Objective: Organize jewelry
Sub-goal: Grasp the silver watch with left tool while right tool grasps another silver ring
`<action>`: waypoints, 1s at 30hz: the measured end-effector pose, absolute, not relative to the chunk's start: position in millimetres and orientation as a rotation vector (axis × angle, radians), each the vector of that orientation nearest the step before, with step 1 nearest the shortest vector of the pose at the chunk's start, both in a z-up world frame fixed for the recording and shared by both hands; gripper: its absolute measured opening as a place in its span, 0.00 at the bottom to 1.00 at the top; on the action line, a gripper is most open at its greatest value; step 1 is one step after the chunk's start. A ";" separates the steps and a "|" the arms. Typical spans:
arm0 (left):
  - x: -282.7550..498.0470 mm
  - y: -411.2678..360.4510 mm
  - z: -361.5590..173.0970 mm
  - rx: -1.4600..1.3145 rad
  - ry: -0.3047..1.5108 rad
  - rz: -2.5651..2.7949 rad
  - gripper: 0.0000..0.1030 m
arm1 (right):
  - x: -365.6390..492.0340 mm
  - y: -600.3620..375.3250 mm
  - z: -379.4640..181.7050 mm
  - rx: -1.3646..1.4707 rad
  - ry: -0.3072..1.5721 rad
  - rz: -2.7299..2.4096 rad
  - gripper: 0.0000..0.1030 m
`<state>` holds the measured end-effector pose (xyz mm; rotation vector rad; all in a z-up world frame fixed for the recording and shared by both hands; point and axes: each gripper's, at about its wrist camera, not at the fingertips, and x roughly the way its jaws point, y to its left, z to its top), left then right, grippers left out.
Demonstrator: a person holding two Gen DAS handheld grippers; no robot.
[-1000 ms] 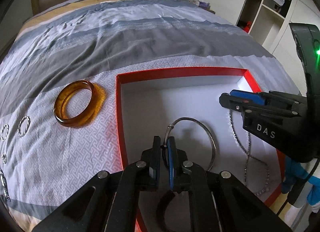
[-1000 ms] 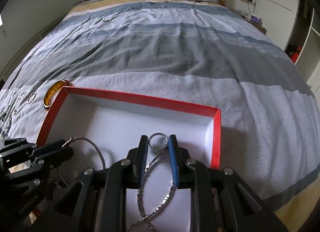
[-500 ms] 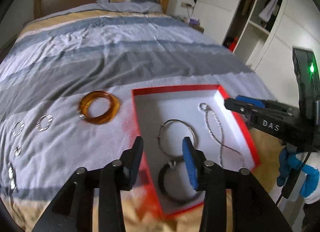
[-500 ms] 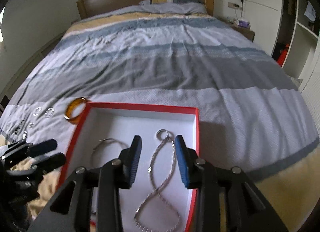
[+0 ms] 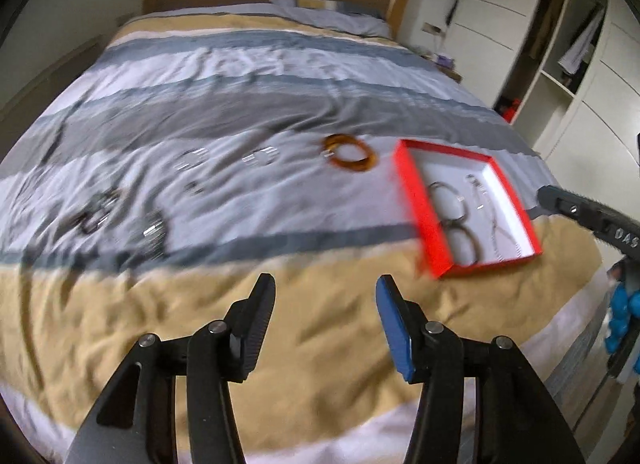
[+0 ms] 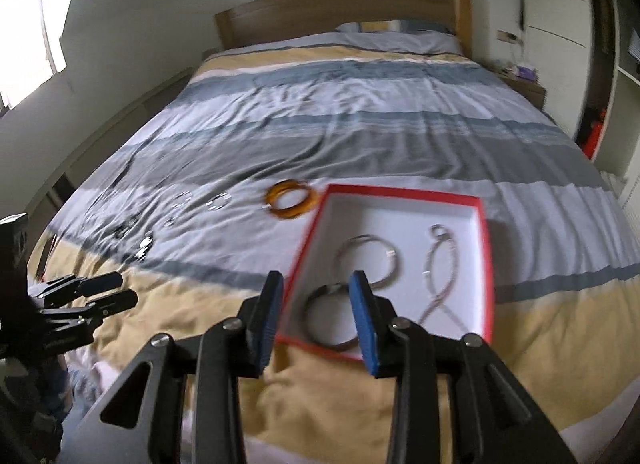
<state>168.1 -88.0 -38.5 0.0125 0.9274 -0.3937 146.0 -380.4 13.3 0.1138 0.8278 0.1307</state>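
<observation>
A red box with a white inside [image 5: 412, 183] [image 6: 486, 248] lies on the bed. In it are a silver bangle [image 6: 368, 260], a dark bangle [image 6: 328, 320] and a silver chain necklace [image 6: 438, 276]. An amber bangle [image 5: 350, 153] [image 6: 290, 197] lies just left of the box. Several small silver pieces [image 5: 192, 157] [image 6: 218, 199] lie further left on the cover. My left gripper [image 5: 326, 304] is open and empty, above the tan stripe. My right gripper [image 6: 316, 300] is open and empty, above the box's near left corner.
The striped bed cover [image 5: 240, 83] reaches back to a wooden headboard [image 6: 340, 11]. White wardrobes and shelves [image 5: 560, 43] stand at the right. The bed's near edge runs along the bottom of both views.
Both grippers opened and pulled back and up from the box. The silver bangle and the necklace now lie free in it. The left gripper swung to the left.
</observation>
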 end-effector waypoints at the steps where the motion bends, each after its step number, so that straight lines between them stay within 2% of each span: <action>1: 163.6 -75.8 -40.2 0.009 0.932 -0.384 0.50 | 143.8 -373.1 13.6 0.111 0.827 0.142 0.32; 11: 157.6 14.4 -55.1 -0.086 0.937 -0.277 0.50 | 143.3 -294.6 2.3 0.077 0.849 0.250 0.32; 19: 198.2 29.5 -74.6 -0.130 0.941 -0.252 0.50 | 188.3 -243.0 -27.0 0.027 0.897 0.333 0.32; 30: 298.5 25.9 -123.6 -0.144 1.000 -0.194 0.48 | 279.7 -176.3 -76.9 0.003 0.935 0.446 0.32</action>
